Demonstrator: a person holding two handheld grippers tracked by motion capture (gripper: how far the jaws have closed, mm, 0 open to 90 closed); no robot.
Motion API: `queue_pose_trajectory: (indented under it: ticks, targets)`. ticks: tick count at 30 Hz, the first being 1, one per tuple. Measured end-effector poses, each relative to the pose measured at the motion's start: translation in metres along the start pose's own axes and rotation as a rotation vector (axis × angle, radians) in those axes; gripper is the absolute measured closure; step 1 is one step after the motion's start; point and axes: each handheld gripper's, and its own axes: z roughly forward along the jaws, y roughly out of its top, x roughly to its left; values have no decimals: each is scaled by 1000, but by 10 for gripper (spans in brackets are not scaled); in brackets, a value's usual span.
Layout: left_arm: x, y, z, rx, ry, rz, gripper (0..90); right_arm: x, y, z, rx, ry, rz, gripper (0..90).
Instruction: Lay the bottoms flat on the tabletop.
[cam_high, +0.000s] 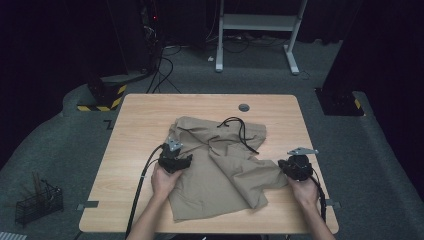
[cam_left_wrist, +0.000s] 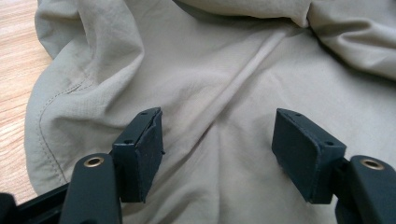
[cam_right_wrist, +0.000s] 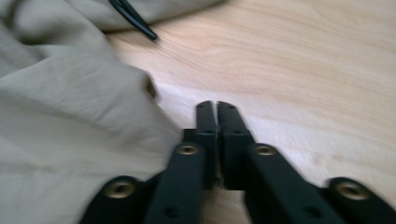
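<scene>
A wooden desk (cam_high: 140, 115) stands on grey carpet (cam_high: 60, 145) in a dark room; a white frame (cam_high: 257, 22) stands behind.

Khaki shorts (cam_high: 220, 165) — crumpled, mid-table

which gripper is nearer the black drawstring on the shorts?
Right. The right gripper sits at the shorts' right edge, just below the black drawstring's trailing end. The left gripper is over the fabric's left part, farther from it.

khaki garment (cam_left_wrist: 224, 84) cut off by edges, right tongs (cam_right_wrist: 216, 109) motion-blurred
</scene>
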Motion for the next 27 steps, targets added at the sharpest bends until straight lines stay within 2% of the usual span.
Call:
queue_pose_trajectory:
  ticks: [3,5,7,9,11,15,16,18,19,21,24,26,27]
  targets:
    - [0,0,0,0,2,-2,338,10,9,-10,-83,40,-18,667]
    - [0,0,0,1,2,-2,338,26,25,-15,-132,100,-53,624]
    - [0,0,0,0,2,-2,338,44,42,-13,-153,151,-93,608]
    - [0,0,0,0,2,-2,338,63,57,-2,-143,195,-131,597]
    - [0,0,0,1,3,-1,338,80,68,15,-111,213,-165,584]
    - [0,0,0,1,3,-1,338,95,81,51,-35,242,-157,586]
    - [0,0,0,1,3,-1,338,97,82,56,-17,245,-148,626]
    - [0,0,0,0,3,-1,338,99,81,64,8,257,-168,797]
    - [0,0,0,0,3,-1,338,100,79,62,10,246,-190,867]
    - [0,0,0,1,3,-1,338,98,75,50,-44,213,-215,883]
    - [0,0,0,1,3,-1,338,85,67,21,-125,109,-246,887]
    - [0,0,0,1,4,-1,338,71,62,7,-139,71,-223,886]
    - [0,0,0,1,4,0,338,58,57,-2,-143,48,-189,886]
